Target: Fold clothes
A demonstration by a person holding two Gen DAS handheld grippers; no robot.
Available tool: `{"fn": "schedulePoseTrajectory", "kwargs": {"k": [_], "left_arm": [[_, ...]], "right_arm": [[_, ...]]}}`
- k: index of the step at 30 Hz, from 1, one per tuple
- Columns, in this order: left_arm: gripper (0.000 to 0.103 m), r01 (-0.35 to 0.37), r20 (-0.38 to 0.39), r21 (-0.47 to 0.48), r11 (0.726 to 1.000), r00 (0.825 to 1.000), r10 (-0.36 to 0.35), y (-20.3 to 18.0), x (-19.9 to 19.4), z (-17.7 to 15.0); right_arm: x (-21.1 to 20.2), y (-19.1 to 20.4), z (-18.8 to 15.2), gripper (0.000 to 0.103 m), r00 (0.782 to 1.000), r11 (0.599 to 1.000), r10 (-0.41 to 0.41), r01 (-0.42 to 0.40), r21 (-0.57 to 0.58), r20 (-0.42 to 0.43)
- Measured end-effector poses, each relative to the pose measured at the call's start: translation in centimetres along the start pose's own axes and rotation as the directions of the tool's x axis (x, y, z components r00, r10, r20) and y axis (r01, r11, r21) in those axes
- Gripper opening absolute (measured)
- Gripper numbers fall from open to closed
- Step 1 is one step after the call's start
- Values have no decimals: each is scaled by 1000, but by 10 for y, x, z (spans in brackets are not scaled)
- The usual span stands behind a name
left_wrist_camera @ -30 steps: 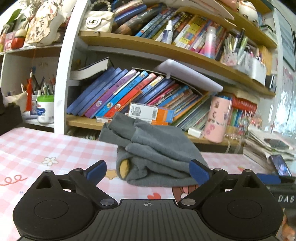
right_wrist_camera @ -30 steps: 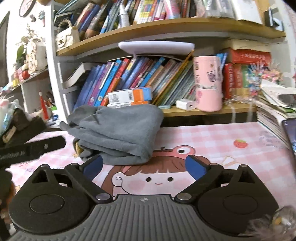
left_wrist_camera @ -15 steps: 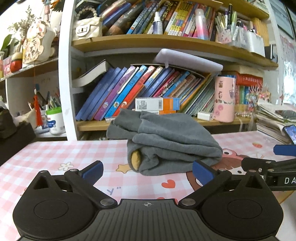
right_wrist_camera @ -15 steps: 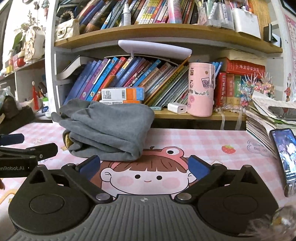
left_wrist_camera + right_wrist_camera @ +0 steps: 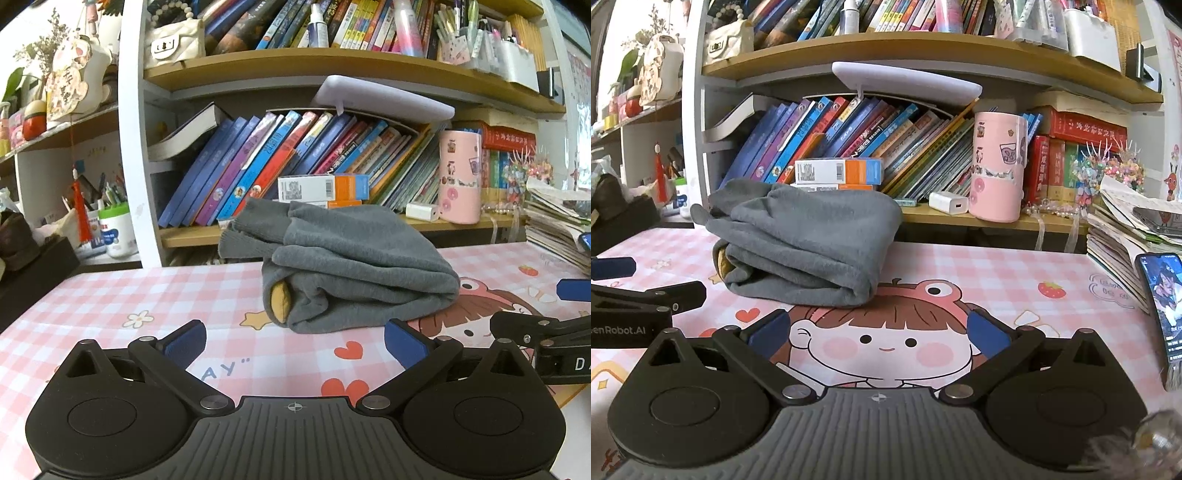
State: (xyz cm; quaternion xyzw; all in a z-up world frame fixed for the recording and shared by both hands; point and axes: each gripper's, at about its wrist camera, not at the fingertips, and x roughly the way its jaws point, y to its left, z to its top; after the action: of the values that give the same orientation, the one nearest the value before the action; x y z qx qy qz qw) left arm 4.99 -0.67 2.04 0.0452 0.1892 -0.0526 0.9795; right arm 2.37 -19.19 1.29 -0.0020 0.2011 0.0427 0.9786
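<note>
A grey garment [image 5: 354, 269] lies folded in a thick bundle on the pink checked table mat [image 5: 147, 295], a bit of yellow lining showing at its left end. In the right wrist view the same grey garment [image 5: 809, 240] sits left of centre. My left gripper [image 5: 293, 338] hovers in front of the bundle, open, nothing between its blue pads. My right gripper [image 5: 879, 328] stands open wide over the cartoon girl print, just short of the bundle's near right corner, also empty. Each gripper's black arm shows at the edge of the other's view.
A bookshelf [image 5: 332, 66] packed with leaning books rises right behind the garment. On its lower board stand a pink cup [image 5: 997, 166] and a white charger [image 5: 947, 201]. A stack of magazines [image 5: 1123, 236] and a lit phone [image 5: 1161, 302] lie at the right.
Both cameras have rolled to level, so the shelf now looks upright. The garment has not moved. The right jaws have spread slightly wider.
</note>
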Motion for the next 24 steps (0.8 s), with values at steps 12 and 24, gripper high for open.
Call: {"fn": "schedulePoseTrajectory", "kwargs": {"k": [12, 24], "left_arm": [[103, -1, -2, 14, 1000, 1000, 1, -1, 0, 0], [103, -5, -7, 20, 1000, 1000, 5, -3, 1, -1]], "right_arm": [[1, 1, 1, 103, 1000, 1000, 1, -1, -1, -4], [1, 1, 1, 103, 1000, 1000, 4, -4, -1, -8]]}}
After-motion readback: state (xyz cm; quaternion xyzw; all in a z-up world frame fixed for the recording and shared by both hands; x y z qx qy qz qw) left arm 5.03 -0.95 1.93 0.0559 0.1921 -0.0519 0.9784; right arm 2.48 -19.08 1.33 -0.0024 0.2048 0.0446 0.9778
